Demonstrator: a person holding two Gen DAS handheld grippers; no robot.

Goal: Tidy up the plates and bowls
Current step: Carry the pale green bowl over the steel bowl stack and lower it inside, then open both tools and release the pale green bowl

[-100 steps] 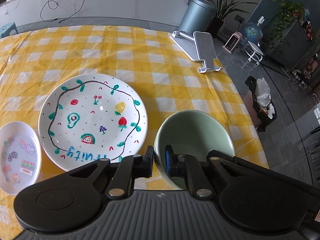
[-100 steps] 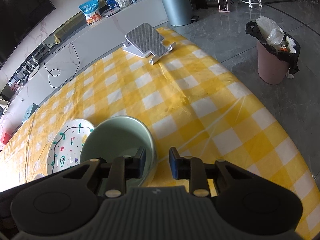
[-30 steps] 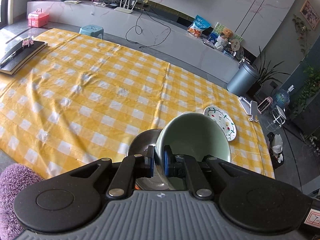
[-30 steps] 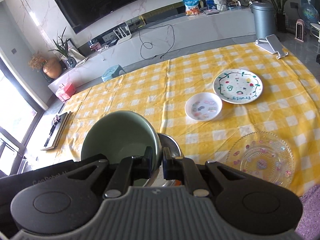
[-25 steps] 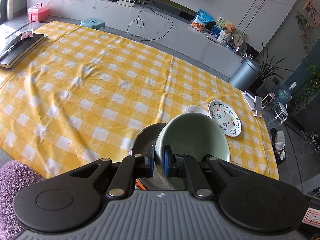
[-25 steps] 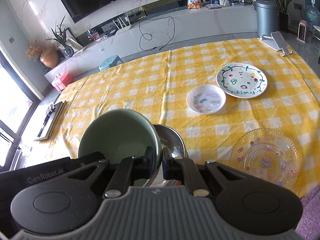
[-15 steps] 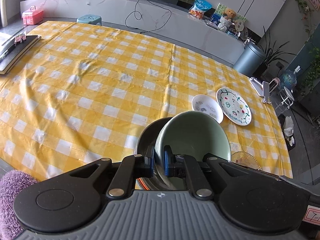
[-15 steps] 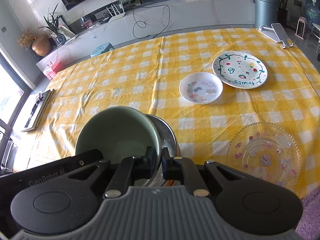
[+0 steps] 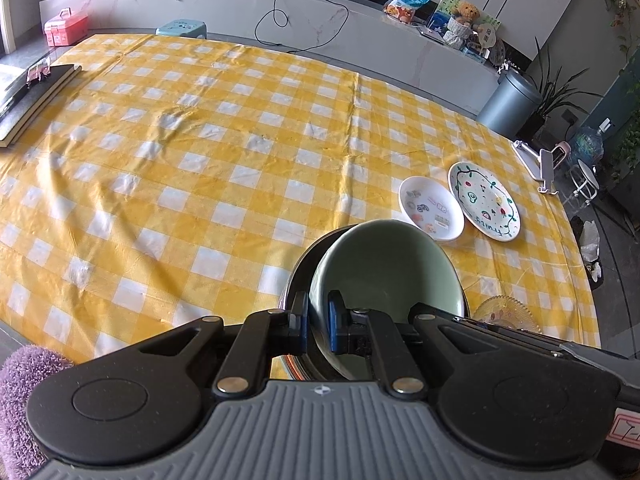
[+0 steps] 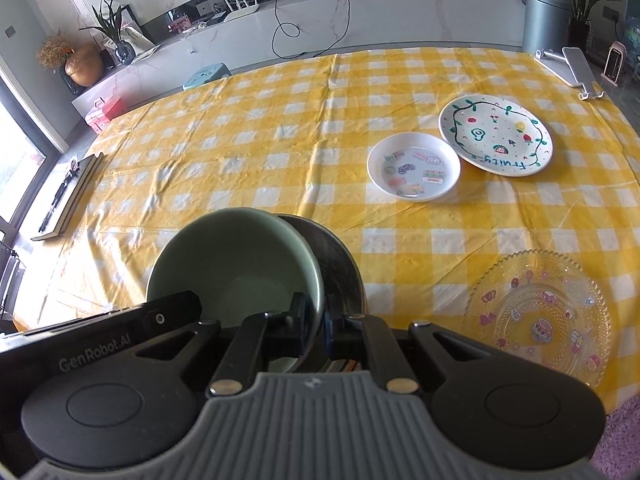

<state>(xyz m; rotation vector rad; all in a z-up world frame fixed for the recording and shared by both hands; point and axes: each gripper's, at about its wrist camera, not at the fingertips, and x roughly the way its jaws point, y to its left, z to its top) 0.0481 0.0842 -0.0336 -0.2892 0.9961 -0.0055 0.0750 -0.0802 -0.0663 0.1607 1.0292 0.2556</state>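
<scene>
Both grippers lower the green bowl [image 9: 386, 264] over the steel bowl [image 10: 340, 264].
Our left gripper [image 9: 318, 322] and right gripper [image 10: 316, 328] pinch opposite rims (keep level, centre it, then release).

Pale green bowl [image 10: 236, 264], dull silver metal bowl [image 10: 340, 264], yellow-and-white checked cloth [image 9: 200, 152] over worktop, white plate [image 10: 496, 136] with painted fruit and green vine border, small white dish [image 10: 414, 168] with coloured stickers, clear glass plate [image 10: 540, 316] with pink motifs, purple rug [image 9: 16, 392]
</scene>
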